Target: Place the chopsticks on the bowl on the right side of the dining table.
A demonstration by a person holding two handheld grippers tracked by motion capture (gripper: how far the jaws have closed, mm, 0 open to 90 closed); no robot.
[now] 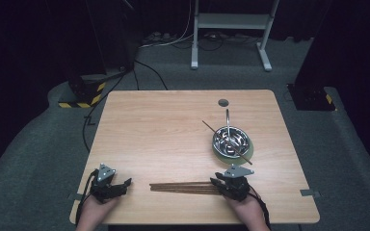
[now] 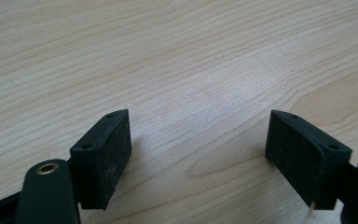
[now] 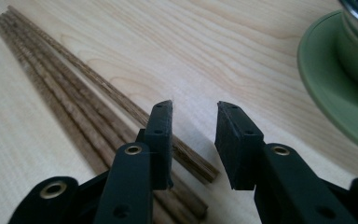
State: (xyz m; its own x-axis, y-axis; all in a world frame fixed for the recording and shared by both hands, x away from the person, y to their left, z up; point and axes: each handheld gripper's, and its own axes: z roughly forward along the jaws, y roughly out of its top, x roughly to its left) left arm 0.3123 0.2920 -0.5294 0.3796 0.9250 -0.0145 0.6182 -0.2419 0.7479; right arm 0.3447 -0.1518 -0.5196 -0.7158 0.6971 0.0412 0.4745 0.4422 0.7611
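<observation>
A dark room with grey carpet and trailing cables surrounds a pale wooden bench [image 1: 173, 130], whose near edge carries the work. A bundle of brown chopsticks [image 1: 183, 186] lies flat on it, pointing left, with its near ends right at the right hand-held gripper [image 1: 217, 185]. In the right gripper view those jaws stand released with a narrow gap, the left jaw resting over the ends of the chopsticks [image 3: 79, 107] while the gap itself sits mostly over bare wood just beside them; nothing is grasped. The left hand-held gripper [image 1: 125, 184] rests well apart at the near left, its jaws spread wide over bare wood in the left gripper view, with its pads [image 2: 109, 161] holding nothing. Farther back on the right a steel bowl [image 1: 230, 140] stands on a green plate [image 1: 248, 150], with one chopstick [image 1: 212, 130] and a metal utensil [image 1: 228, 120] already leaning in it. The likely trouble comes from the close packing: closing from this offset could pinch only the outermost stick at its tip, or catch two at once, and a grip so near the end would probably let the stick pivot and droop when lifted. A jaw pressing down on the bundle could also roll the sticks apart or nudge them toward the near edge. A swinging stick carried toward the bowl could strike its rim or knock the leaning pieces.
</observation>
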